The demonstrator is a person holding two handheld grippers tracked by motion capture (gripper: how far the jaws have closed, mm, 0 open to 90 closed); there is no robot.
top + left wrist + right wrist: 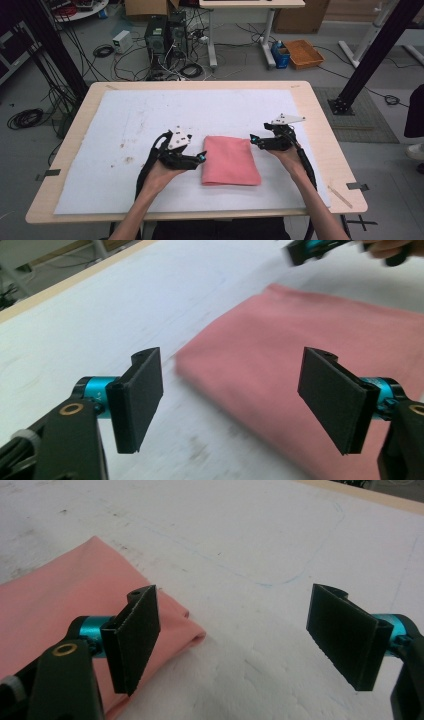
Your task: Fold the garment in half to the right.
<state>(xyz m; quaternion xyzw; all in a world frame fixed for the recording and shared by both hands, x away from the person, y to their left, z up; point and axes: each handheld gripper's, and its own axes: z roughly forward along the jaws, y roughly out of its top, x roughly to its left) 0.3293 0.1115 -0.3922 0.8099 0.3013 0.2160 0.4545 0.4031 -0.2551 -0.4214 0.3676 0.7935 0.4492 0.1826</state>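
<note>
High view: a folded pink cloth (230, 161) lies flat on the white sheet (125, 120) of the tabletop (320, 130), between the two hands. The left gripper (201, 158) and the right gripper (254, 140) both have jaws spread, pinching nothing. To fold again neatly, I'd say each should take a matching corner, low and square.

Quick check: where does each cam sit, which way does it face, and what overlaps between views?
High view: above the person's side, looking forward and down on the wooden table; forearms, left gripper, right gripper.
Left gripper view: rides the left gripper, facing the folded pink cloth; open jaws.
Right gripper view: rides the right gripper, facing the white mat; open jaws.
Shared: all show cloth and mat.
</note>
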